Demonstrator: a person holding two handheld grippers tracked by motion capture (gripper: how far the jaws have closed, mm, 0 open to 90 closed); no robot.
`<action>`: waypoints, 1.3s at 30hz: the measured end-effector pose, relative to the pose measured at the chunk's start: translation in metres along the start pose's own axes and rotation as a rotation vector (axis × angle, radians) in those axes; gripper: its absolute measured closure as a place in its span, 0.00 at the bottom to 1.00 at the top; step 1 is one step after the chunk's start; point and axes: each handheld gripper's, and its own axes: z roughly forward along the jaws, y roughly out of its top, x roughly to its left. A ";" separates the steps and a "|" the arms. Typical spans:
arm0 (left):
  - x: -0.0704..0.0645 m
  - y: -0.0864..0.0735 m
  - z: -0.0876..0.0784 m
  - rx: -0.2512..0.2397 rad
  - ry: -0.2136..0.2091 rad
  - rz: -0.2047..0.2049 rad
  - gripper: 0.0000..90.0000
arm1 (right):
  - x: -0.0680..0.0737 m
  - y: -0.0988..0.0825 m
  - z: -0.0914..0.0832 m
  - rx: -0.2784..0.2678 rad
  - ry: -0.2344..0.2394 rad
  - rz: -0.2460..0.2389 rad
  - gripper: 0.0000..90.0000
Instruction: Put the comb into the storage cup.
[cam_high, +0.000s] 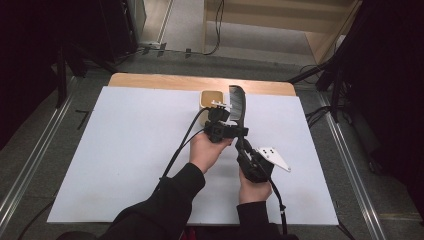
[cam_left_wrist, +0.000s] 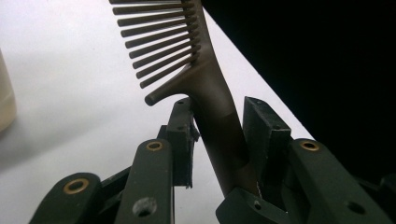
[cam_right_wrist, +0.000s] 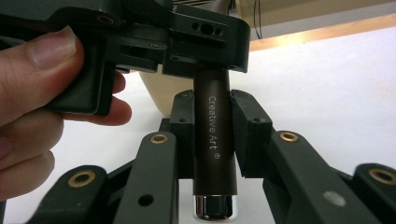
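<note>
A dark brown wide-tooth comb (cam_high: 237, 102) stands upright above the white sheet, teeth (cam_left_wrist: 154, 42) toward the left. Its handle (cam_right_wrist: 212, 135) reads "Creative Art" and ends in a chrome cap. My right gripper (cam_right_wrist: 212, 126) is shut on the lower handle, both pads pressed against it; in the high view it (cam_high: 243, 148) comes up from below. My left gripper (cam_left_wrist: 217, 135) reaches around the handle higher up, just under the teeth. Its jaws stand wider than the handle, and a sliver of white shows beside the left pad (cam_left_wrist: 182, 140). From the high view it (cam_high: 234, 129) comes in from the left.
A small beige cup (cam_high: 210, 100) stands on the white sheet (cam_high: 125, 150) just behind the left gripper, close to the comb. The wooden table edge (cam_high: 150, 80) runs along the back. Cables trail from both grippers toward the person. Dark stands and floor rails flank the table.
</note>
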 end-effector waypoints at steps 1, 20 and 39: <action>0.000 0.000 0.000 0.000 0.000 0.000 0.73 | 0.000 0.000 0.000 0.000 0.000 0.000 0.78; 0.006 0.003 -0.004 0.020 -0.081 -0.060 0.81 | 0.001 0.002 0.004 0.047 0.008 -0.033 0.76; 0.013 0.005 -0.012 0.020 0.000 -0.004 0.81 | -0.005 0.013 0.009 0.194 0.163 -0.021 0.42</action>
